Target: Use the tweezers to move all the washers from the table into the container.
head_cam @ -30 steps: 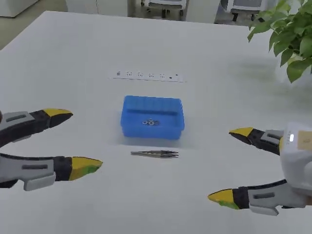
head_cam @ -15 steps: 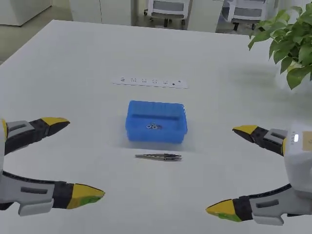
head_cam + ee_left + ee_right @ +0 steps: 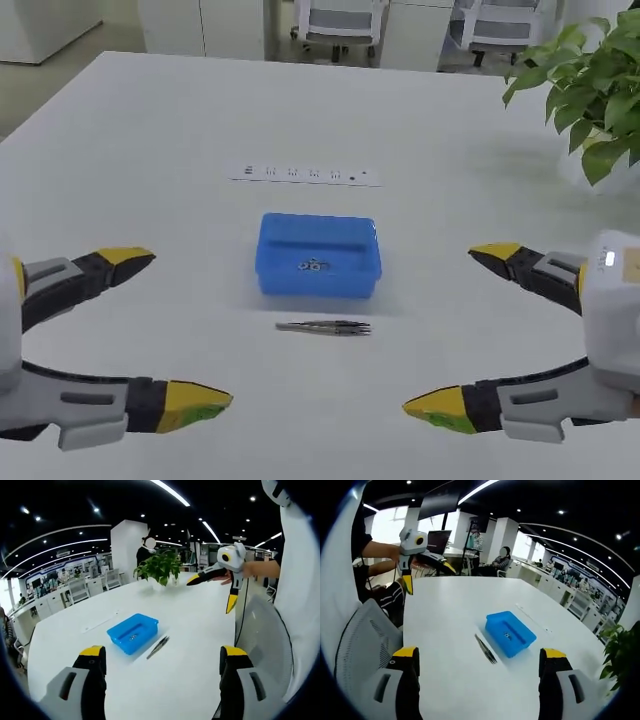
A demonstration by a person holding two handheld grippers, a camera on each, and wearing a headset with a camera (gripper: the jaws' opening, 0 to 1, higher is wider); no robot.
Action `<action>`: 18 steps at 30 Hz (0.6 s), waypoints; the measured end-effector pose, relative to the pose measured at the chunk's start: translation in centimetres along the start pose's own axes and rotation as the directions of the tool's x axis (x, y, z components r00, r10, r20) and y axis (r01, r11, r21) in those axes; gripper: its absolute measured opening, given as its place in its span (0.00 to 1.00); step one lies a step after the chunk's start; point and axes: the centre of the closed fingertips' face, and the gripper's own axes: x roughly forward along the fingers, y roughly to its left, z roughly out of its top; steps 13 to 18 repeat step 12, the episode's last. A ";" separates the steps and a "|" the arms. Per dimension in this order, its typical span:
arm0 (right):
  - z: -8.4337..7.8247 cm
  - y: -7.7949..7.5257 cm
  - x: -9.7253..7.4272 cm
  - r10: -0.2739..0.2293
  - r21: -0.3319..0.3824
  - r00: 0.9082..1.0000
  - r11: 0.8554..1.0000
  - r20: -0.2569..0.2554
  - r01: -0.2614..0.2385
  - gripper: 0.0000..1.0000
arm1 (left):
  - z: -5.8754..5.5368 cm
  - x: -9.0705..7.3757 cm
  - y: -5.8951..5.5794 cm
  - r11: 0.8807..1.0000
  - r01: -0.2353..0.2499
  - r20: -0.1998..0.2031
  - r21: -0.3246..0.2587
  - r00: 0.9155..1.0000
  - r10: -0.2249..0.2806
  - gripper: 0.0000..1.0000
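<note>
Over on the left, the left gripper (image 3: 175, 335) hangs just above the table (image 3: 150, 130), its black, yellow-tipped jaws spread wide with nothing between them. Moving toward the middle, there's the container (image 3: 318, 284): a shallow, bright blue rectangular tray, sitting square on the tabletop. On its floor lies a little cluster of washers (image 3: 313, 265), small silvery rings bunched together near the centre. Just in front of the tray, apart from its near wall and running parallel to it, the tweezers (image 3: 323, 327) lie flat. They are slim, grey metal, and neither gripper is touching them. Behind the tray, well apart, a long white power strip (image 3: 305, 174) stretches across the table. On to the right, and the right gripper (image 3: 455, 330) mirrors its partner, jaws released and gaping, gripping nothing, well clear of the tweezers. Far right, a leafy green plant (image 3: 590, 90) leans in over the table's edge. The surface itself is plain matte white, broad and rounded at the corners. Beyond its far edge stand office chairs (image 3: 337, 20) on castors and pale cabinets. The gripper views show a dark open-plan ceiling crossed by strip lights and dotted with spotlights, with rows of desks behind.
</note>
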 end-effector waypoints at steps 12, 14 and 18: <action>0.2 0.6 -0.5 0.000 0.035 1.000 0.999 0.021 -0.001 1.00 | 0.8 0.4 -0.3 1.000 -0.005 0.024 -0.016 1.000 0.005 1.00; 0.2 0.6 -0.5 0.000 0.035 1.000 0.999 0.021 -0.001 1.00 | 0.8 0.4 -0.3 1.000 -0.005 0.024 -0.016 1.000 0.005 1.00; 0.2 0.6 -0.5 0.000 0.035 1.000 0.999 0.021 -0.001 1.00 | 0.8 0.4 -0.3 1.000 -0.005 0.024 -0.016 1.000 0.005 1.00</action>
